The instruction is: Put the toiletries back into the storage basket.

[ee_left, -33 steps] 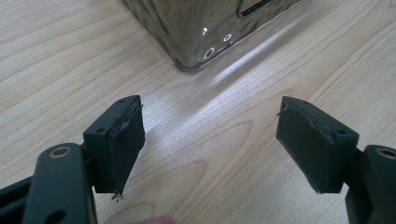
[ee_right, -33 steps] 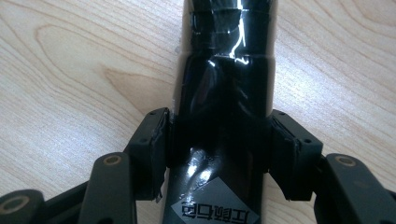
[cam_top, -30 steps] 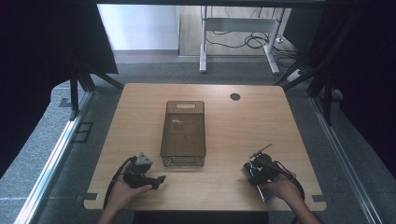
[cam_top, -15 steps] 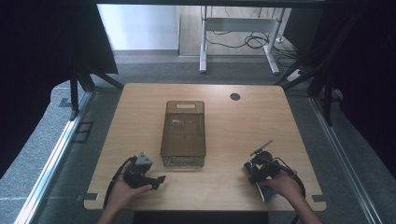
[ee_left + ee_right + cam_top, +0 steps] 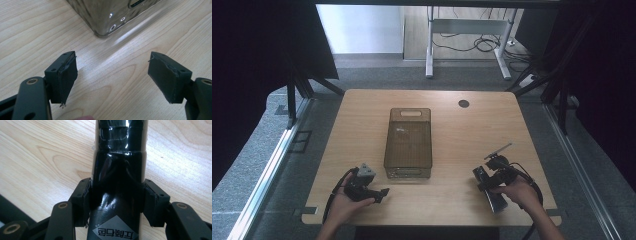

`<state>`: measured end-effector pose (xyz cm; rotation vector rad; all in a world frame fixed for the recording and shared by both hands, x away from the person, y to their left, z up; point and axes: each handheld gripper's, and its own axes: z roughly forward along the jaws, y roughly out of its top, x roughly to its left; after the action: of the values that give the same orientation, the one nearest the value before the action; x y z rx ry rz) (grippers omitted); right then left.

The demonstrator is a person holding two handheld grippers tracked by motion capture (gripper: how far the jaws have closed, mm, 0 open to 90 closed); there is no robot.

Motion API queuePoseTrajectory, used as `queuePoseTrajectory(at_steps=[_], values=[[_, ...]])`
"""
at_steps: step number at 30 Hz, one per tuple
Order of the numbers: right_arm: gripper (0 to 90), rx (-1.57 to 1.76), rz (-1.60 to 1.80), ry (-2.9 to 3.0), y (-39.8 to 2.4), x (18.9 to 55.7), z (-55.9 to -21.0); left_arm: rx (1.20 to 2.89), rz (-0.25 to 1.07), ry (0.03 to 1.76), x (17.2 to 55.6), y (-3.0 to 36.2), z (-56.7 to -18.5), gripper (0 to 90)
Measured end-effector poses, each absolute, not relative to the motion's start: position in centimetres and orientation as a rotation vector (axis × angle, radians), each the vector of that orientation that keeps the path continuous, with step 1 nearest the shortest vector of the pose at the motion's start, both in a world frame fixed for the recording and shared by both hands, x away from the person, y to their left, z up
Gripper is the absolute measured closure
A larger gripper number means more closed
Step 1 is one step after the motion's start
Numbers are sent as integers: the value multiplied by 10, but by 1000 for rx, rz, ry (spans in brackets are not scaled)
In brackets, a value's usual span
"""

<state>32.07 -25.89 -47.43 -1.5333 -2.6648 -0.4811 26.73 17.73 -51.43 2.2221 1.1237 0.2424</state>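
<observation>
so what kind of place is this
Probably a lab or office recording station: a lone wooden table ringed by dark curtains, carpet floor, and a desk frame with loose cables behind.

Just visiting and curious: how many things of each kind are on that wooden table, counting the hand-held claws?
Hand-held claws: 2, the left claw open, the right claw shut on the bottle.
Smoky see-through bins: 1
Glossy black bottles: 1
Total: 4
</observation>
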Motion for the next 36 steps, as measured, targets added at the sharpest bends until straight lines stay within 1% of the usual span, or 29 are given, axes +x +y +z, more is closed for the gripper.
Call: queuePoseTrajectory(at_steps=[13,29,36], values=[[464,-1511,-579,-2611,-257,330,-458,2223,238,1125,268,177,-515,239],[464,-1414,-644,-2626,-221,344,-444,2227,240,1120,268,178,-515,239],[464,-1398,-657,-2632,-203,352,-429,2226,239,1120,268,178,-515,238]])
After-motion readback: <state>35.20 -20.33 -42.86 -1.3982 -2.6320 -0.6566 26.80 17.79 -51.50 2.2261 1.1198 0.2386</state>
